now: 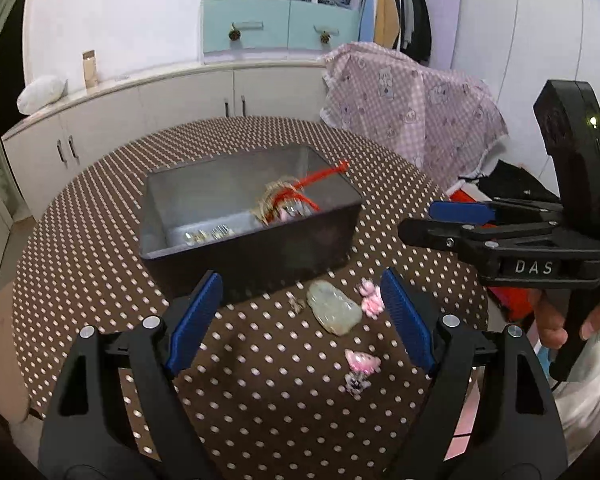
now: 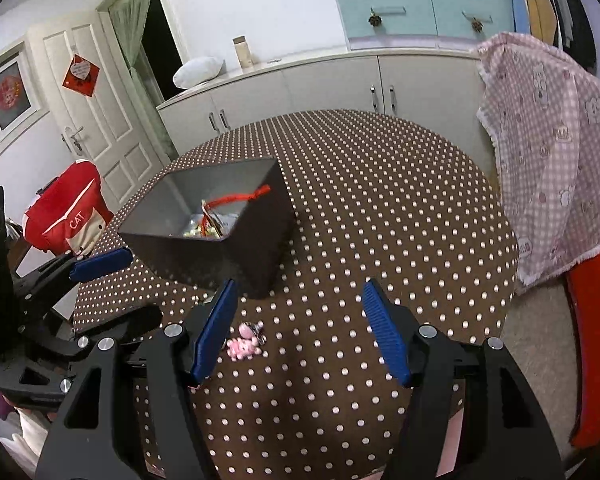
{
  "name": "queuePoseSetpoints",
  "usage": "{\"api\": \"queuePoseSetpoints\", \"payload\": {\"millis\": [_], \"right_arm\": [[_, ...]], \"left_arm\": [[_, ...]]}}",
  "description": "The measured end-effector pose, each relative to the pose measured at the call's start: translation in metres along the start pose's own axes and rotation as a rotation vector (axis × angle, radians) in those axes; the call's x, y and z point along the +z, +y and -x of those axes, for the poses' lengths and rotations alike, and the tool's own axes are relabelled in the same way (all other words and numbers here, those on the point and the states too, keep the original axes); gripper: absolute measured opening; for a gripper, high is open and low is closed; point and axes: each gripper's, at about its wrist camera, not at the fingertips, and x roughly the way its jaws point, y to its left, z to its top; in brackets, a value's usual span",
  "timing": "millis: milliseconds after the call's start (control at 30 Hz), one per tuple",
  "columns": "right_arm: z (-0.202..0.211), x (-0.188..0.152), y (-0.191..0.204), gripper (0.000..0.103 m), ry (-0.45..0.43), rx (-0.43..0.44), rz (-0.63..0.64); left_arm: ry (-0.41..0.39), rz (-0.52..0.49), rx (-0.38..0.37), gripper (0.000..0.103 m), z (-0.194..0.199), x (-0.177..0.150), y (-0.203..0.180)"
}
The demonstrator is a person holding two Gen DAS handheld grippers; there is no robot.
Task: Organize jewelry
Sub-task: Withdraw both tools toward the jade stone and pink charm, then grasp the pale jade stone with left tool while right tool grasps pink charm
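A dark open box is seen on the table, which is covered by a brown cloth with pale dots. Inside the box a red cord is noted, tangled with a gold-coloured chain near the right inner wall; small shiny pieces lie along the near inner edge on a pale tray-like insert. Exact kinds of the small pieces cannot be told.

Outside the box, on the cloth in front of it, several pieces are recorded: a pale green stone pendant, a small metallic piece just left of it, a pink charm just right of it, and a second pink charm nearer the camera, with a dark-and-white bit just below it.

The left tool is released, its blue pads spread wide, with the pendant and the charms lying on the cloth between them, untouched. The right tool is likewise released, with nothing gripped; a pink charm lies just beside its left pad. In the left wrist view the right tool is seen from the side, held by a hand.

Room: white low cabinets behind the table, a jar and a white bundle on top of them, pale blue drawers, hanging clothes, a pink checked cloth draped to the right, a white door and a red bag to the left.
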Motion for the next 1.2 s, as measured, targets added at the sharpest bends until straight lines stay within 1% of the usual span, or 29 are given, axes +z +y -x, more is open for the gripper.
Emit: {"api": "queuePoseSetpoints", "payload": {"millis": [100, 200, 267, 333, 400, 533, 700, 733, 800, 867, 933, 967, 1200], "right_arm": [[-0.002, -0.006, -0.001, 0.062, 0.012, 0.004, -0.001], [-0.003, -0.009, -0.003, 0.062, 0.022, 0.010, -0.002], [-0.005, -0.012, -0.005, 0.062, 0.030, 0.015, -0.012], [-0.006, -0.014, -0.006, 0.062, 0.036, 0.022, -0.021], [-0.006, -0.017, -0.006, 0.062, 0.040, 0.029, -0.024], [-0.005, -0.023, -0.006, 0.062, 0.043, 0.035, -0.027], [-0.002, -0.025, -0.011, 0.062, 0.040, 0.040, -0.039], [-0.002, -0.025, -0.012, 0.062, 0.040, 0.042, -0.040], [-0.002, -0.026, -0.013, 0.062, 0.042, 0.046, -0.042], [-0.002, -0.026, -0.013, 0.062, 0.044, 0.048, -0.042], [-0.002, -0.027, -0.013, 0.062, 0.048, 0.051, -0.042], [-0.002, -0.027, -0.012, 0.062, 0.048, 0.053, -0.041], [-0.002, -0.027, -0.003, 0.062, 0.045, 0.054, -0.029]], "left_arm": [[0.028, -0.003, 0.009, 0.080, -0.007, -0.005, -0.004], [0.044, -0.006, -0.006, 0.079, -0.011, -0.009, -0.009], [0.061, -0.018, -0.004, 0.071, -0.016, -0.012, -0.014], [0.079, -0.022, 0.003, 0.057, -0.021, -0.014, -0.017], [0.099, -0.024, 0.004, 0.052, -0.026, -0.015, -0.020], [0.128, -0.037, 0.033, 0.046, -0.036, -0.017, -0.024], [0.132, -0.036, 0.054, 0.044, -0.040, -0.013, -0.026], [0.149, -0.038, 0.069, 0.042, -0.044, -0.014, -0.026], [0.144, -0.032, 0.098, 0.037, -0.044, -0.013, -0.025], [0.140, -0.036, 0.104, 0.037, -0.044, -0.014, -0.026], [0.134, -0.032, 0.108, 0.034, -0.043, -0.014, -0.026], [0.134, -0.026, 0.112, 0.034, -0.042, -0.014, -0.025], [0.075, -0.012, 0.102, 0.034, -0.026, -0.023, -0.015]]}}
